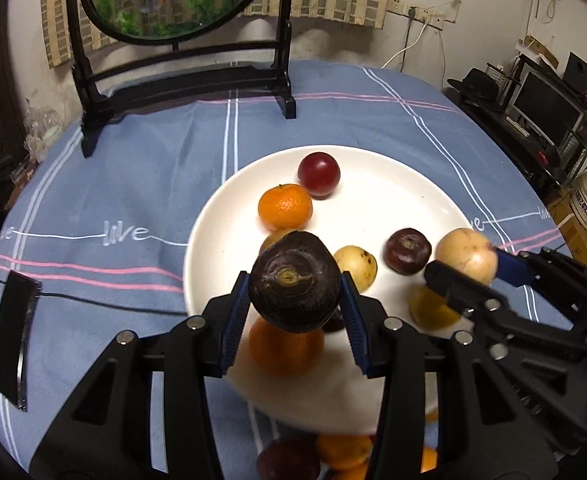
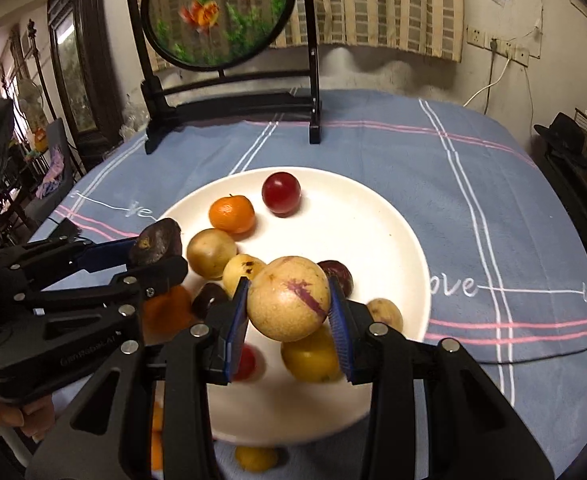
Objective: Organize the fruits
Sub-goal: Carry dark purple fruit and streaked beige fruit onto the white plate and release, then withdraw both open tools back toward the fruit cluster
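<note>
A white plate (image 1: 393, 184) on the blue cloth holds several fruits: a red plum (image 1: 318, 174), a tangerine (image 1: 284, 207), a dark purple fruit (image 1: 408, 251) and yellow ones. My left gripper (image 1: 296, 286) is shut on a dark purple passion fruit (image 1: 293, 280) above the plate's near edge. My right gripper (image 2: 289, 300) is shut on a yellow passion fruit (image 2: 288, 298) with a purple streak, above the plate (image 2: 373, 220). Each gripper shows in the other's view, the right one (image 1: 467, 260) and the left one (image 2: 155, 250). More fruits lie near the plate's front edge, partly hidden.
A black wooden stand (image 1: 181, 76) with a round goldfish panel (image 2: 217, 12) stands at the table's far side. A dark phone (image 1: 13, 336) with a cable lies on the cloth at the left. A cluttered shelf (image 1: 533, 112) is off the table at the right.
</note>
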### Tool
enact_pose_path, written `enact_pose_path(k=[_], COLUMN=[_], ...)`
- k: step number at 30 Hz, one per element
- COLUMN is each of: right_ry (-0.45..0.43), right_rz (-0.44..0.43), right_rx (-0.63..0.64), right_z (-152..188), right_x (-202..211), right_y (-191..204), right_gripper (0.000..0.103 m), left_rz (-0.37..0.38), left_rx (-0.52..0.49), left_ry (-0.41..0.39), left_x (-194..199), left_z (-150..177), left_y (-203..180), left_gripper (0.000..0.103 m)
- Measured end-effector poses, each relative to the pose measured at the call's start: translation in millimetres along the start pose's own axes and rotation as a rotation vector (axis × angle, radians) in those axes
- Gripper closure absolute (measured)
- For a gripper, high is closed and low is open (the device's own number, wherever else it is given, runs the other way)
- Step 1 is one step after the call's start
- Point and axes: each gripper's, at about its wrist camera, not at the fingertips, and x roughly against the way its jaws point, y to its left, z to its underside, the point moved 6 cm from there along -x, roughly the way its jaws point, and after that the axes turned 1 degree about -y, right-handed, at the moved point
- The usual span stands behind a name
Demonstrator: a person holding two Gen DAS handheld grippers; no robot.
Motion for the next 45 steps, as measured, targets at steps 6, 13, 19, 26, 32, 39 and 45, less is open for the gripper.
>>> enact_pose_path(k=[6, 13, 19, 26, 32, 39, 45], right_ry=[0.049, 0.034, -0.002, -0.028, -0.027, -0.015, 0.003], right_rz=[0.033, 0.024, 0.017, 0.023, 0.016, 0.003, 0.001], right_rx=[0.012, -0.011, -0.023, -0.026, -0.02, -0.059, -0.085], right_z=[0.1, -1.4, 1.9, 21.2, 48.4, 83.3, 114.1], right_x=[-23.7, -16.1, 3.4, 34.3, 54.7, 75.0, 89.3], right_y=[-3.0, -7.7, -5.4, -3.9, 3.0, 1.9, -1.3], right_gripper=[0.064, 0.056, 0.048, 0.041, 0.041, 0.041, 0.041], left_rz=[-0.018, -0.054, -0.044, -0.027, -0.01, -0.018, -0.03], left_rx=[0.029, 0.05, 0.068, 0.103, 0.105, 0.095, 0.075], left_ry=[0.044, 0.017, -0.036, -0.065, -0.036, -0.053, -0.057], left_x=[-23.4, -12.6, 14.4, 42.2, 57.8, 85.3, 101.0], left_z=[1.6, -2.2, -3.1, 17.6, 55.1, 84.5, 106.1], left_y=[7.0, 15.1, 19.6, 18.2, 14.0, 12.6, 13.7], left_gripper=[0.057, 0.035, 0.021, 0.021, 0.021, 0.015, 0.015])
